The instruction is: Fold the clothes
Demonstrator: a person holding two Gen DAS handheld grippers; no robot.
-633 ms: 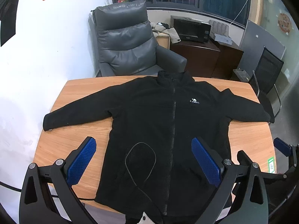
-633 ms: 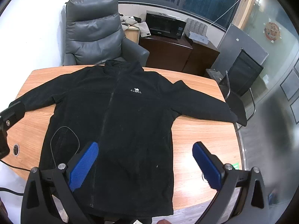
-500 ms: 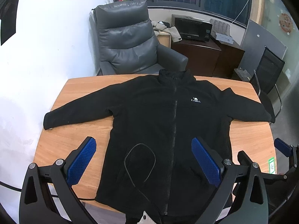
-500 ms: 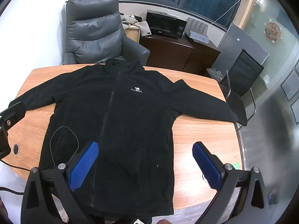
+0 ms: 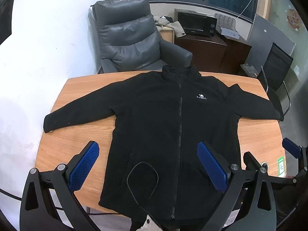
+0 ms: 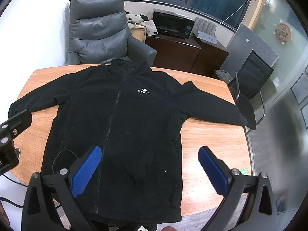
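A black zip-up fleece jacket lies flat and face up on the wooden table, collar at the far side, both sleeves spread outward. A thin black cord loop rests on its lower left front. My left gripper hovers open above the jacket's lower left half, blue pads wide apart. My right gripper hovers open above the lower right half and hem. Neither touches the cloth. The right sleeve cuff hangs over the table's right edge.
A grey leather armchair stands behind the table. A dark cabinet with a microwave sits beyond it. A black mesh chair stands at the right. A white wall runs along the left. A green sticker marks the table's near right corner.
Both cameras have drifted slightly back and up; the jacket sits a little lower in view. Nothing was grasped and the jacket has not moved.
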